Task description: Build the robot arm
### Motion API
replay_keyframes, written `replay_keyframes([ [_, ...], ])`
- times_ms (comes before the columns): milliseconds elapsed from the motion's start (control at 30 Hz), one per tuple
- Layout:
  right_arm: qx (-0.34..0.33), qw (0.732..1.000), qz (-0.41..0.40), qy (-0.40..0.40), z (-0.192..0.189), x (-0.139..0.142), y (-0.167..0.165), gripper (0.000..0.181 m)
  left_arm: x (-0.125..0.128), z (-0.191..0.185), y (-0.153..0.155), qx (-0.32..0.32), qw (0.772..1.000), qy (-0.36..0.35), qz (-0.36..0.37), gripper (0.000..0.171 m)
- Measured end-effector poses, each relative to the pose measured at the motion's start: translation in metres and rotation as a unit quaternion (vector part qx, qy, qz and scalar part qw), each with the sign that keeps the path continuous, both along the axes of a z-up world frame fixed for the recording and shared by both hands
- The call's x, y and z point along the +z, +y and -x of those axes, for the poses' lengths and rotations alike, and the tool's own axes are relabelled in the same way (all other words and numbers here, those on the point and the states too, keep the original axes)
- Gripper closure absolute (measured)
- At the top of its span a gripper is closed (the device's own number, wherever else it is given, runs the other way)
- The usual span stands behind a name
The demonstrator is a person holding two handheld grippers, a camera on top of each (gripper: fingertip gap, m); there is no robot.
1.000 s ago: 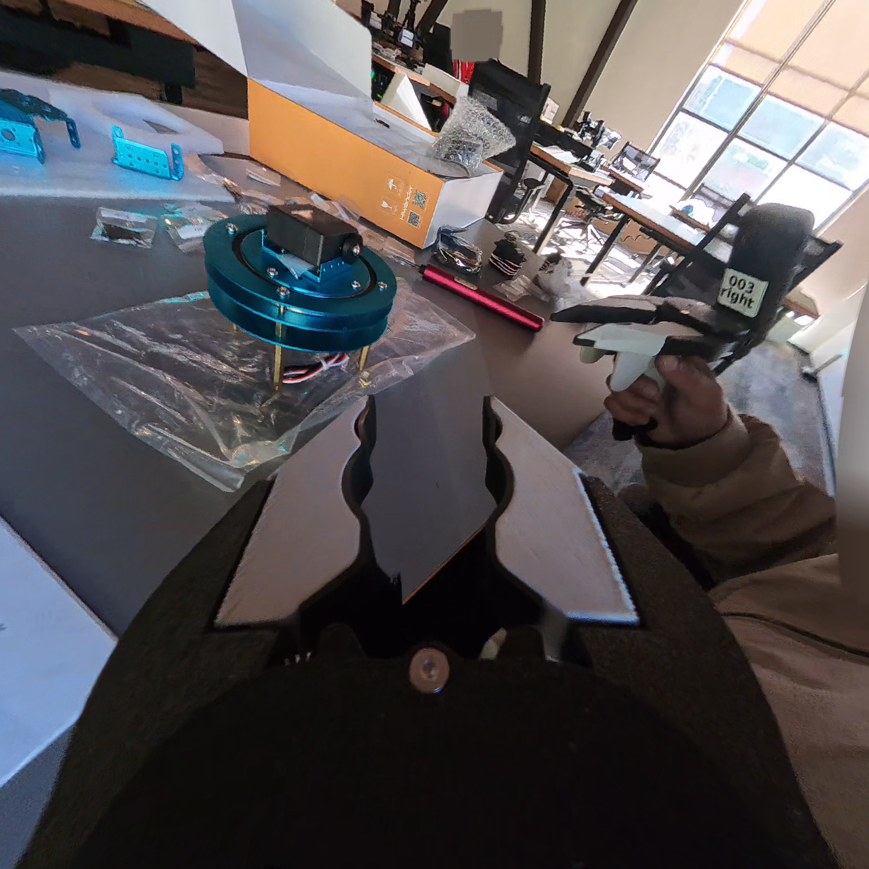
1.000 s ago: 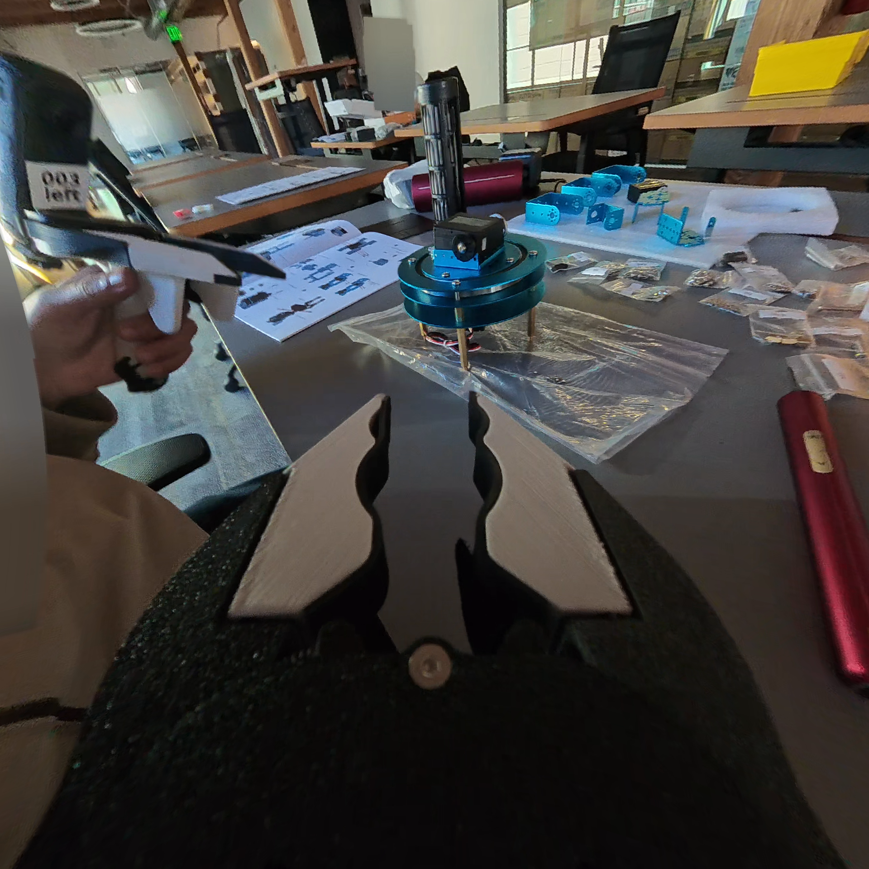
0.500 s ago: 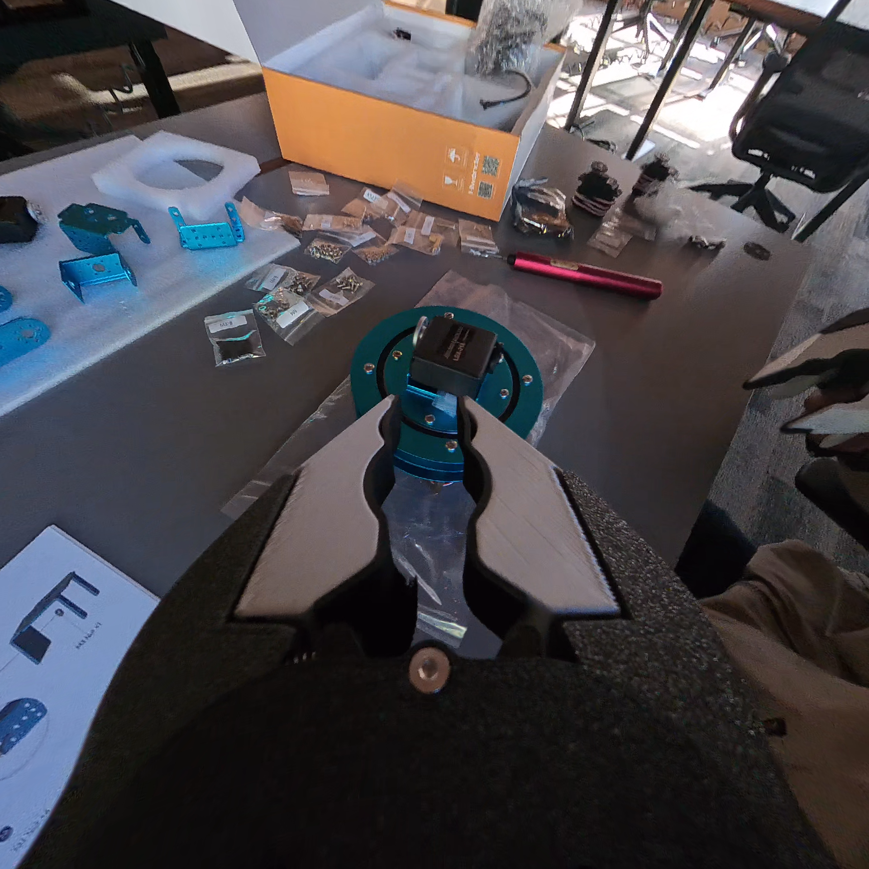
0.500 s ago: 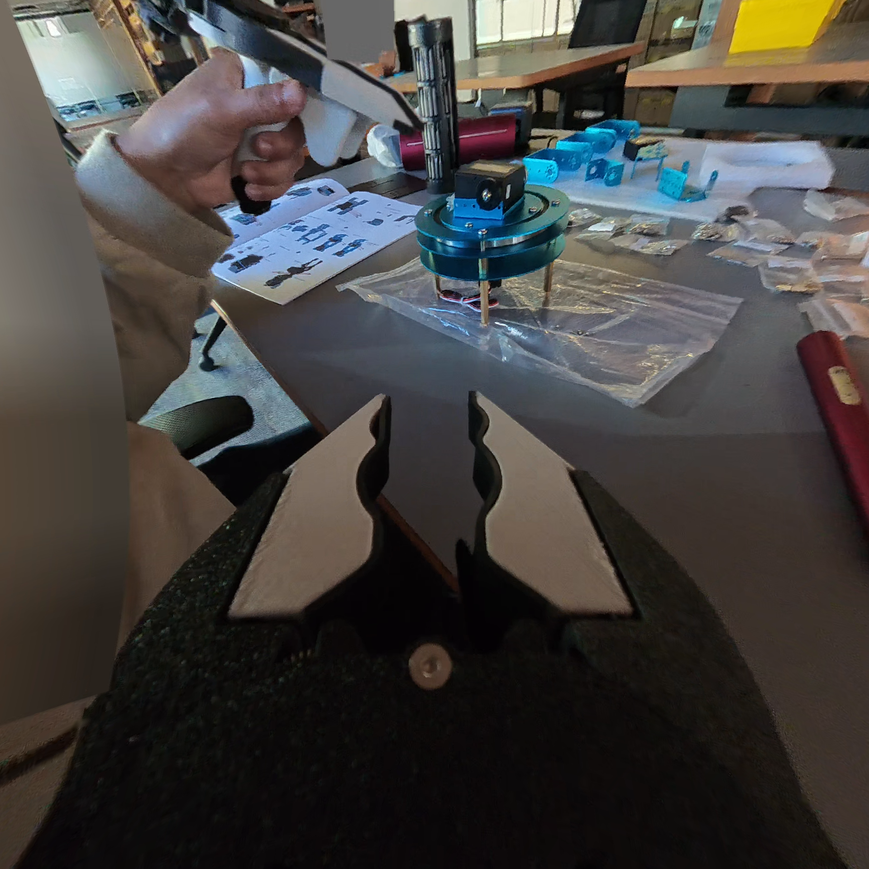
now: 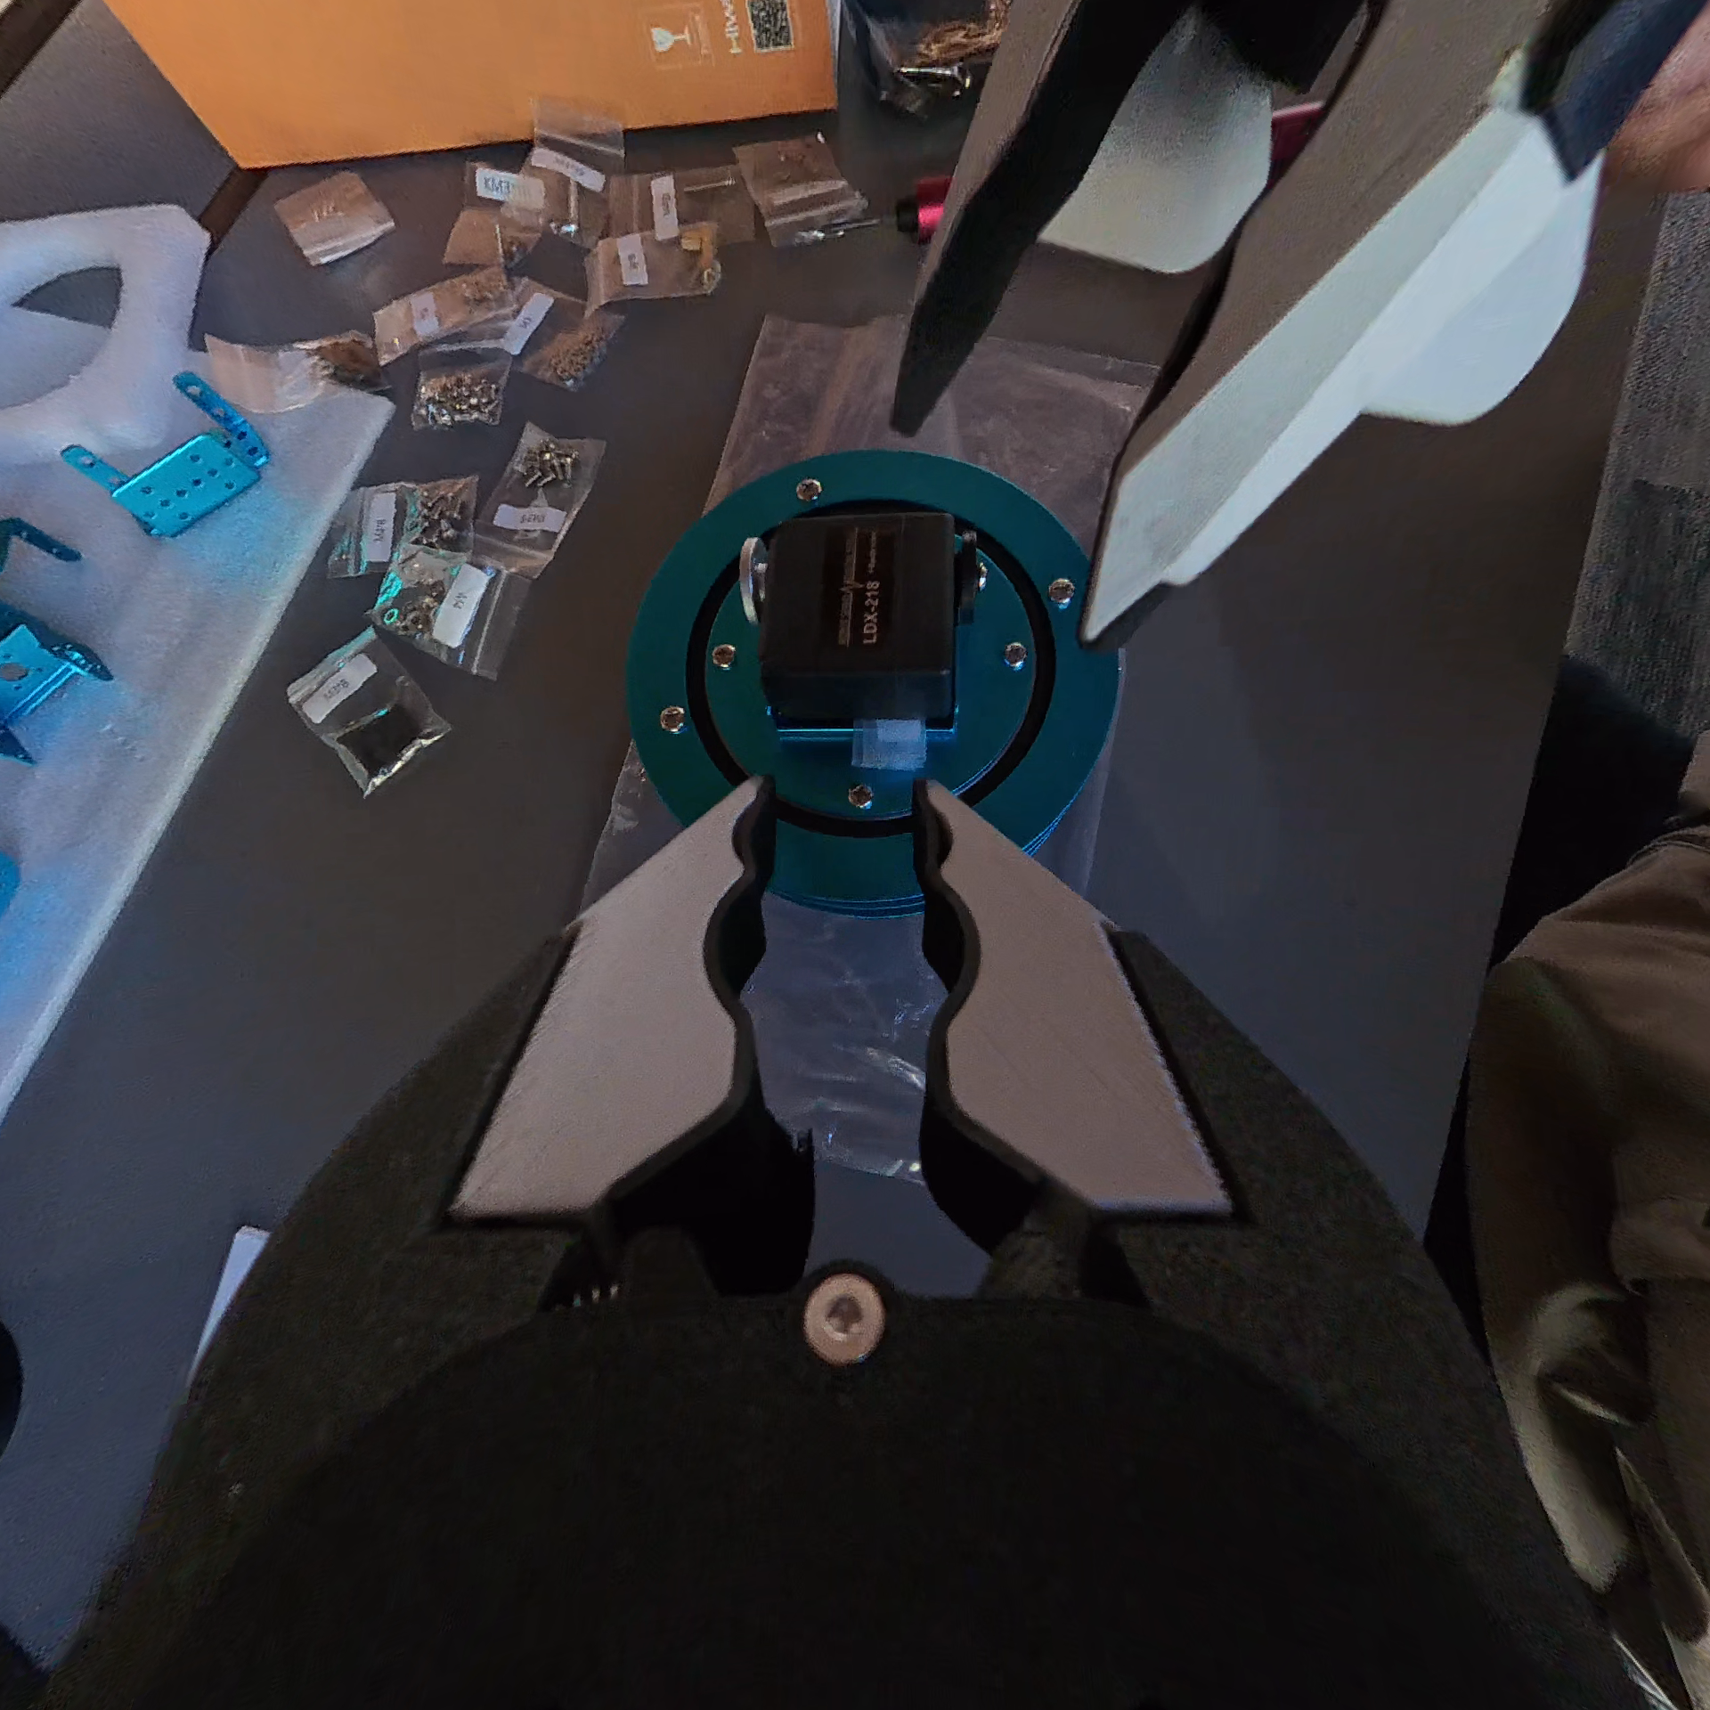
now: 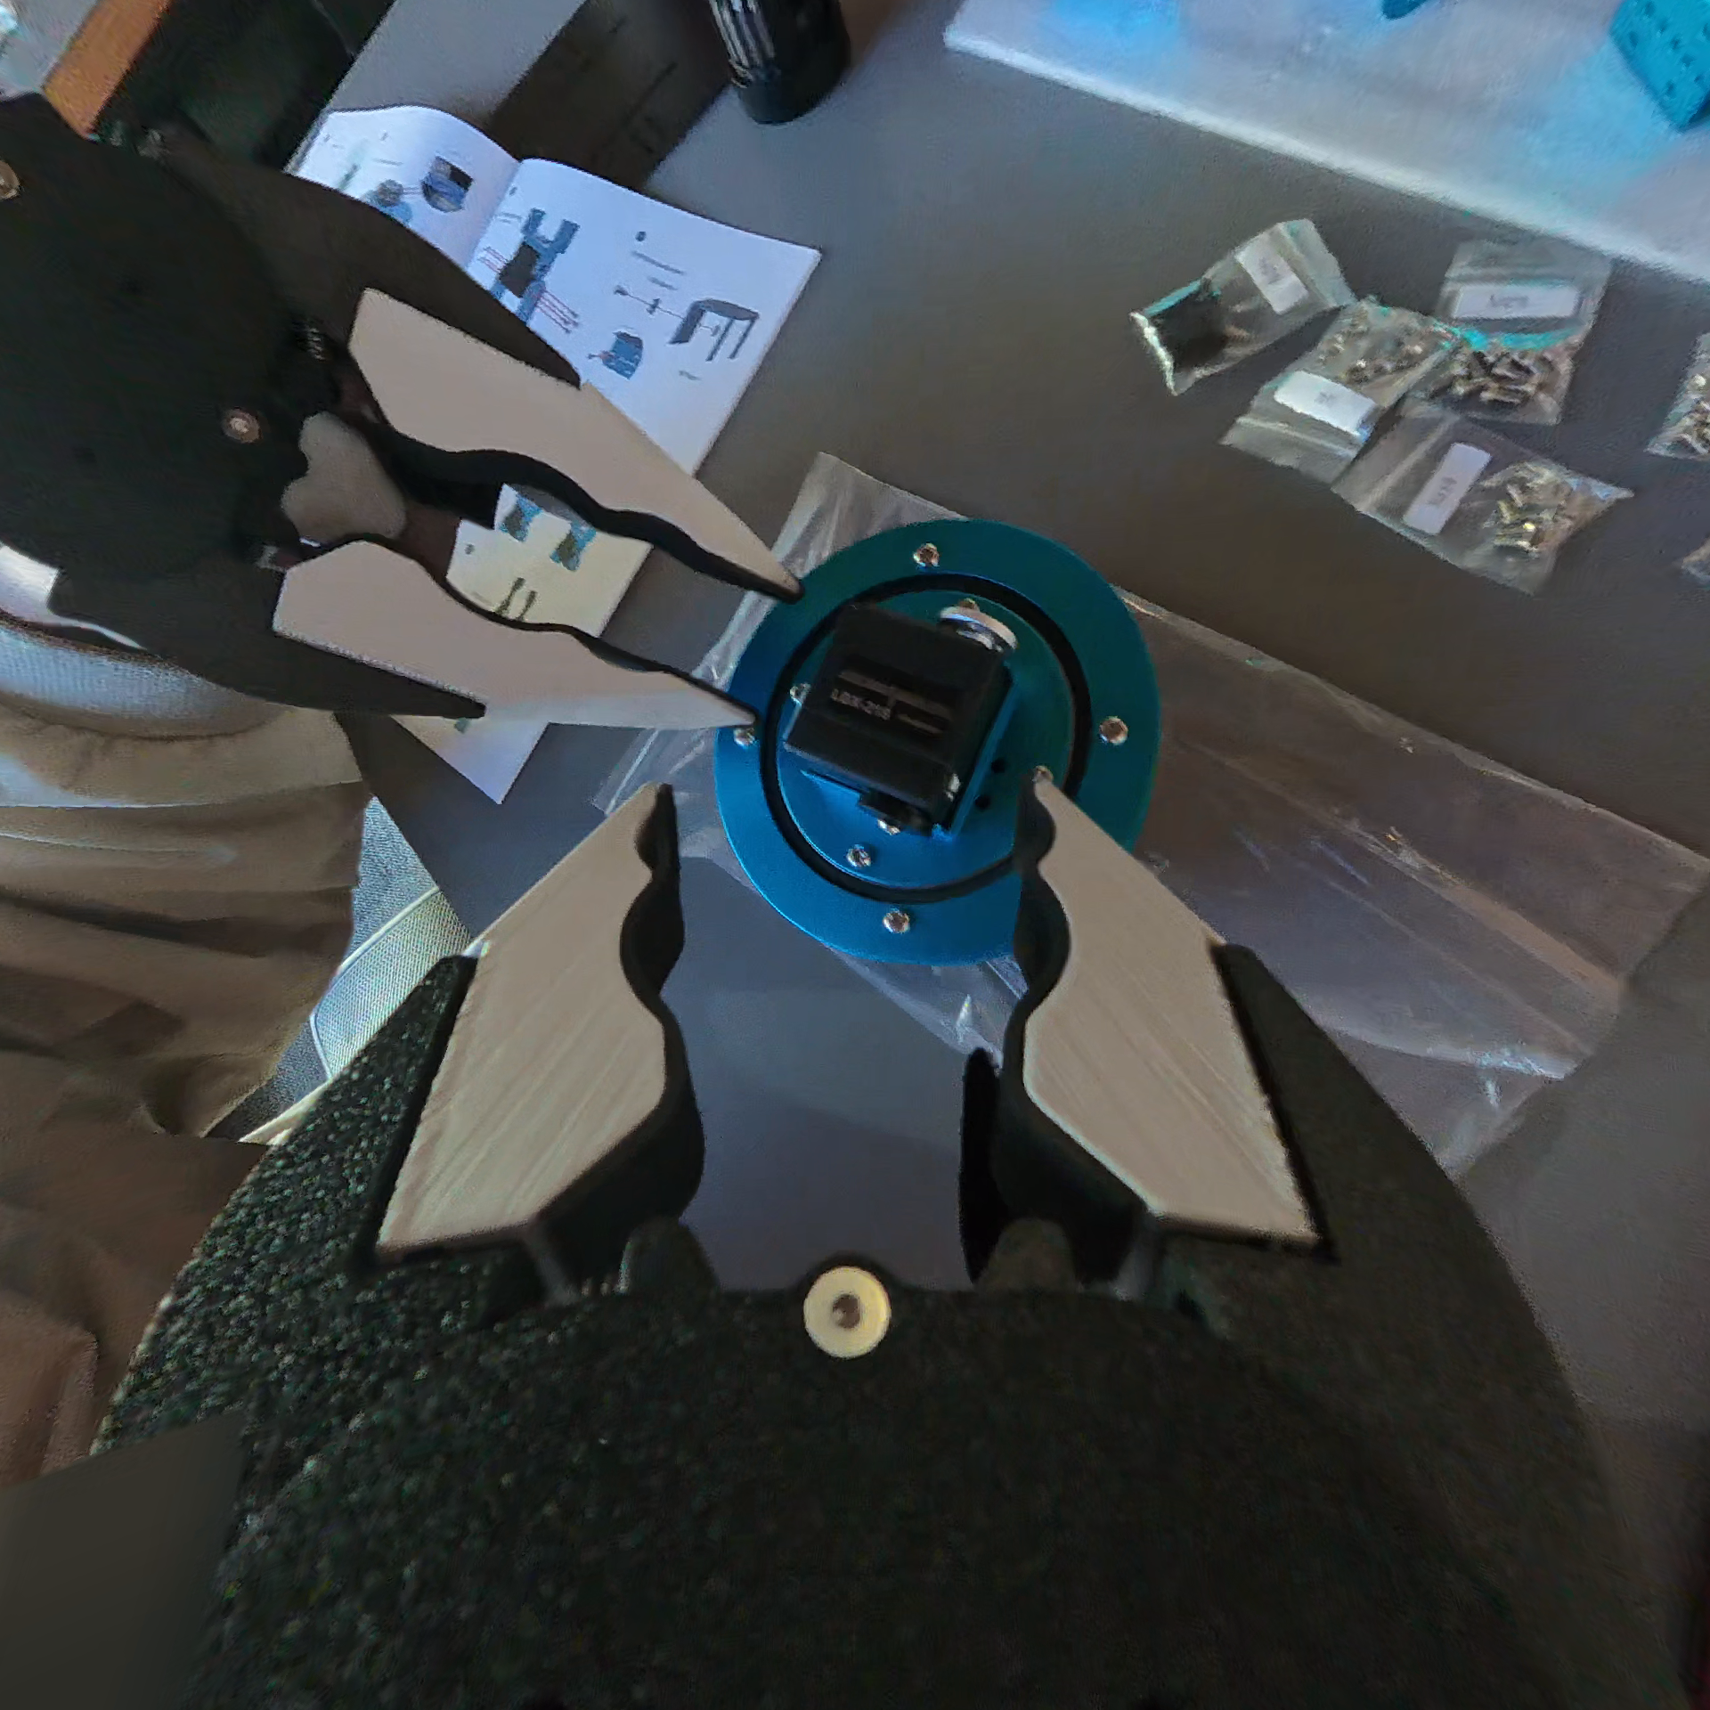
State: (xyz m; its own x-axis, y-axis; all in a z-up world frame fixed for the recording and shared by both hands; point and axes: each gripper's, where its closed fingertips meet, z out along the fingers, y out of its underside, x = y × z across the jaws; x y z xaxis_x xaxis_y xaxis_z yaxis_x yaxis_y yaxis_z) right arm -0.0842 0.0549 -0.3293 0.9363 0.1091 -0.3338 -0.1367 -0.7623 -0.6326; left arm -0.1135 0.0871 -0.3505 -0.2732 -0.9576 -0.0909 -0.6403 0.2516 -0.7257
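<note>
Two claws hover over a blue round base with a black box on top.

The left gripper (image 5: 842, 786) hangs above the blue disc (image 5: 666, 638), its jaws a little apart and empty. The right gripper (image 6: 847, 786) spreads wide at the disc's rim, perhaps not touching. The disc stands on a clear plastic bag (image 6: 1342, 907) on the grey table (image 6: 972, 305), with a booklet (image 6: 638, 278) and small parts bags (image 5: 444, 592) nearby.

Workshop or maker-lab assembly bench; grey counter (image 5: 278, 925) strewn with small zip bags of screws (image 5: 453, 398) near its far edge; blue metal brackets (image 5: 185, 472) on white foam (image 5: 83, 315) at the left edge; orange kit box (image 5: 416, 74); open instruction booklet (image 6: 629, 287); round blue servo base (image 5: 870, 666) on clear plastic bag (image 6: 1342, 907)
</note>
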Motion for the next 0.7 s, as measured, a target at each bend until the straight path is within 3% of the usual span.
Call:
replay_keyframes([
  [67,-0.009,1.000,-0.011,-0.012,-0.005,0.002,0.003,0.112,0.010,-0.001,0.007,0.011,1.000,-0.025,-0.011,0.143],
  [200,0.010,0.997,-0.076,-0.028,-0.028,0.011,0.000,0.129,0.028,-0.014,0.001,0.012,0.995,-0.087,0.041,0.143],
  [367,0.009,0.982,-0.164,-0.090,-0.095,-0.007,-0.011,0.142,0.039,-0.031,0.000,0.020,0.990,-0.115,0.081,0.143],
  [467,0.010,0.978,-0.193,-0.075,-0.112,-0.017,-0.019,0.144,0.040,-0.036,0.001,0.021,0.986,-0.105,0.126,0.141],
  [567,0.012,0.988,-0.152,-0.036,-0.117,-0.027,-0.024,0.140,0.035,-0.038,0.003,0.016,0.985,-0.091,0.142,0.139],
  [700,0.016,0.983,-0.180,-0.005,-0.109,-0.014,-0.024,0.143,0.029,-0.035,0.001,0.002,0.985,-0.082,0.153,0.139],
])
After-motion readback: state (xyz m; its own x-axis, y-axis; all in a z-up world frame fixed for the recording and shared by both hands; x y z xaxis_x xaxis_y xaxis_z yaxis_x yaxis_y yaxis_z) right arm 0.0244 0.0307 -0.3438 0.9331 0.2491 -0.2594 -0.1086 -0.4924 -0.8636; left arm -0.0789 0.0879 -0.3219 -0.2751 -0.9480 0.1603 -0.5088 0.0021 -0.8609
